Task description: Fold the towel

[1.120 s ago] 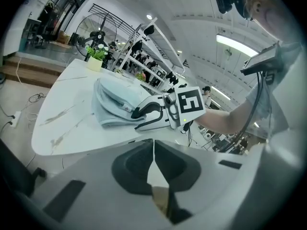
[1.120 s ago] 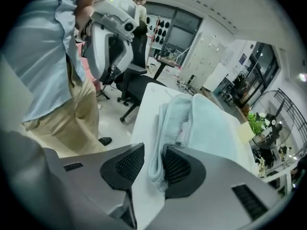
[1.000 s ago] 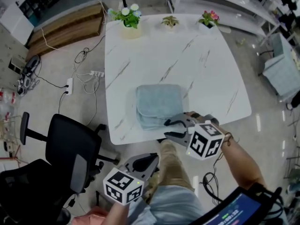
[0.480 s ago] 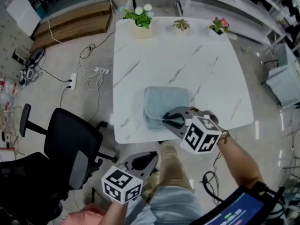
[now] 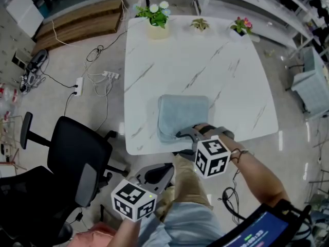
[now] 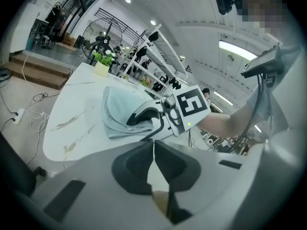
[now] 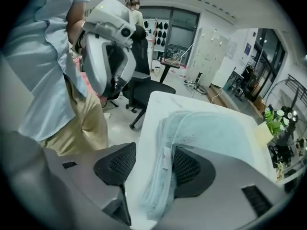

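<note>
A pale blue towel (image 5: 182, 115) lies folded into a rectangle near the front edge of the white marble table (image 5: 205, 60). My right gripper (image 5: 181, 142) sits at the towel's near edge, right by the table's rim. Its jaws have just been opening. In the right gripper view the towel's (image 7: 206, 133) layered edge runs between the spread pads (image 7: 115, 164) of the right gripper (image 7: 152, 167), brushing one and not pinched. My left gripper (image 5: 165, 173) hangs below the table in front of the person's lap, shut and empty (image 6: 153, 143).
Three small potted plants (image 5: 157, 15) line the far edge of the table. A black office chair (image 5: 77, 158) stands on the floor to the left. Cables and a power strip (image 5: 105, 76) lie beyond it. The person's legs (image 5: 187, 189) are under the front edge.
My right gripper has drawn back from over the towel's near corner to the table's front edge and sunk a little, and its jaws now stand apart. The left gripper has stayed put.
</note>
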Demonstrator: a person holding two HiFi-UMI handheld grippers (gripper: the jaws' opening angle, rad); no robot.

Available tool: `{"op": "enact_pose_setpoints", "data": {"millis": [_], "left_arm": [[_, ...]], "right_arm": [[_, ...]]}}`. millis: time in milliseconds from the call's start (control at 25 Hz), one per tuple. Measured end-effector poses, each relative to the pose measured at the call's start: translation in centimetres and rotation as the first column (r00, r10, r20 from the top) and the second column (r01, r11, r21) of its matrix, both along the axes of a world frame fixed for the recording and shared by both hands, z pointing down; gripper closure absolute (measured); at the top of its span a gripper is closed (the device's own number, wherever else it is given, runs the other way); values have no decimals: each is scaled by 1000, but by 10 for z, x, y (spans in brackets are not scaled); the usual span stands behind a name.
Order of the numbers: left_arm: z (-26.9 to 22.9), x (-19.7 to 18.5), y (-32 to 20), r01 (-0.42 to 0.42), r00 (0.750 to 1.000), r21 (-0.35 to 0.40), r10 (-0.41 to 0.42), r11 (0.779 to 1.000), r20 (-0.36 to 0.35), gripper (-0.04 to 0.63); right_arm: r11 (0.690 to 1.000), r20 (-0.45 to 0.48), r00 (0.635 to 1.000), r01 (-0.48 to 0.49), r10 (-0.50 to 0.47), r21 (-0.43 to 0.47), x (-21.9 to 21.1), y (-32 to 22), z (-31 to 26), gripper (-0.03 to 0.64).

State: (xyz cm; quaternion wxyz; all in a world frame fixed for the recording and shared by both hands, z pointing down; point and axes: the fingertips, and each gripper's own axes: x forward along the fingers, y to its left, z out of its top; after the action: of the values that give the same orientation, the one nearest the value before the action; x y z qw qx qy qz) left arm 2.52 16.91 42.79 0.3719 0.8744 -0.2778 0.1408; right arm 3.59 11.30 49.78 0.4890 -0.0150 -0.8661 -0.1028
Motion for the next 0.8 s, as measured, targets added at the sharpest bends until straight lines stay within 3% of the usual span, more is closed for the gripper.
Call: {"op": "enact_pose_setpoints", "data": {"millis": [80,160,200,280,360,400,600,680,800], "left_arm": [[1,4,-5,-13,1000,2,13,1000,3,581],[-1,8,-13,-28,1000,14,28,1000,1,581],[-2,9,-18,-32,999,23,33,999,-3,581],[-6,11,-30,-37,999,44,38,998,-11,581],[-9,14,-45,-42,999,75,44,996,-15,581],[-10,16,-53,-45,999,98,46,994,-14,581],[-11,25,-97,-53,999,160,55,986,-4,581],[0,28,-107,-74,997,150,72,986,20,581],[17,30,-102,-125,990,122,116,985,78,581]], "right_arm": [[1000,50,999,-7,8,-22,0,1,-8,342],[987,208,967,-127,144,-94,7,-11,-40,344],[969,290,927,-205,238,-139,16,-22,-57,362],[912,387,827,-354,408,-206,40,-45,-78,469],[851,396,754,-465,525,-243,63,-59,-77,562],[830,385,735,-497,558,-253,70,-60,-72,584],[798,324,730,-527,602,-294,74,-36,-39,595],[804,317,740,-524,593,-281,72,-28,-32,597],[839,329,773,-496,543,-223,69,-21,-30,597]]}}
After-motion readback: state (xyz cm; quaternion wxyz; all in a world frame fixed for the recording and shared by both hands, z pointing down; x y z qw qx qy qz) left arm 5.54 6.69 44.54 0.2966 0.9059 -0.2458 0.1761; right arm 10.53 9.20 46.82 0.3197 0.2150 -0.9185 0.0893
